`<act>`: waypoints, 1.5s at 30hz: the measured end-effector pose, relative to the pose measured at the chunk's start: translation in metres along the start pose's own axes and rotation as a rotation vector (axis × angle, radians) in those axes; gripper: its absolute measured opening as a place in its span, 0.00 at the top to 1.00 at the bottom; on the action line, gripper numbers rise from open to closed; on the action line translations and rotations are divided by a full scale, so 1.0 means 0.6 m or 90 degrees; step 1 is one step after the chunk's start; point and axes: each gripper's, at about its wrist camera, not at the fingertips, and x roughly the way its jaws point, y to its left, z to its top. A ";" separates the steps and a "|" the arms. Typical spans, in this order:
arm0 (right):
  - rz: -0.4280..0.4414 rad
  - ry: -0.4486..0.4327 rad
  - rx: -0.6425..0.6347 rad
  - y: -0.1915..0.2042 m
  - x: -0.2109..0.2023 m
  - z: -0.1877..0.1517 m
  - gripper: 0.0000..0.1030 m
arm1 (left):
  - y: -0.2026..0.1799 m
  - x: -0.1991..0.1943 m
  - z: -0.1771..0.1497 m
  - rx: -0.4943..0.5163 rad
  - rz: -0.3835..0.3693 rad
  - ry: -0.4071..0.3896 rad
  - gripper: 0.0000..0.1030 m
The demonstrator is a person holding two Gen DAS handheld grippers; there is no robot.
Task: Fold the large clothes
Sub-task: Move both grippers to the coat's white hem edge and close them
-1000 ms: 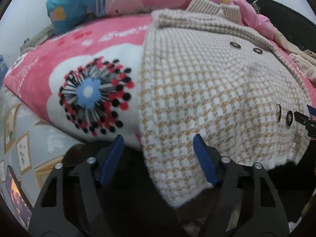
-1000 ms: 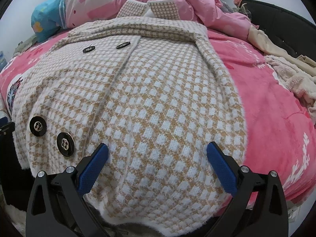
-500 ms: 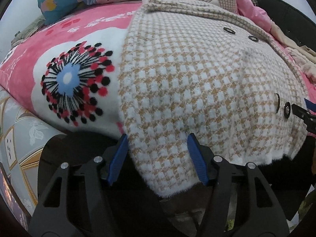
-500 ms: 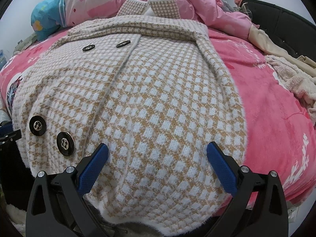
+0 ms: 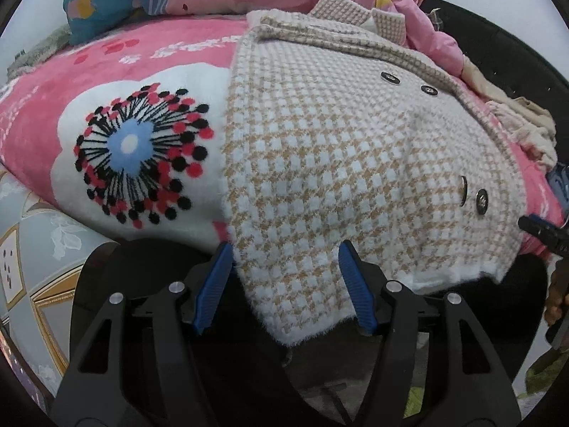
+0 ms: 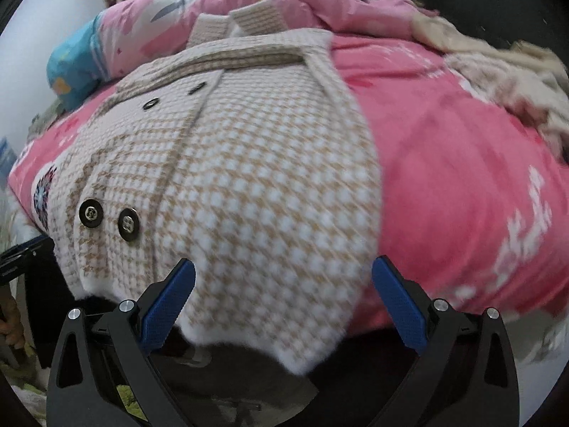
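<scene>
- Hem of the houndstooth coat (image 5: 341,185) is hanging over the bed's (image 5: 42,114) near edge, between my left gripper's (image 5: 284,284) jaws, which have just been closing but aren't pinching yet
- I'm keeping my right gripper (image 6: 284,302) spread wide at the hem's other corner, aiming to grab level

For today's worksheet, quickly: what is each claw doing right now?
Left claw: open, just narrowed, straddling the hem of the beige-and-white houndstooth knit coat, not gripping.
Right claw: open, straddling the hem, holding nothing.

Left gripper (image 5: 286,284) jaws straddle the checked coat (image 5: 338,163) hem.

Each hand-held gripper (image 5: 284,284) (image 6: 282,306) has black angular linkage arms, silver screws and ribbed blue pads (image 5: 213,288).
</scene>
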 end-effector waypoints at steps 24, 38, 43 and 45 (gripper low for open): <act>0.090 0.040 0.064 -0.080 0.046 -0.061 0.21 | -0.010 0.090 0.036 -0.049 0.006 0.100 0.44; 0.141 0.110 0.110 -0.084 0.076 -0.103 0.58 | -0.069 0.099 0.020 -0.006 0.077 0.111 0.53; 0.146 0.121 0.097 -0.073 0.069 -0.107 0.79 | -0.071 0.095 0.016 0.000 0.090 0.099 0.70; 0.143 0.115 0.090 -0.064 0.057 -0.104 0.86 | -0.077 0.088 0.013 0.006 0.085 0.091 0.77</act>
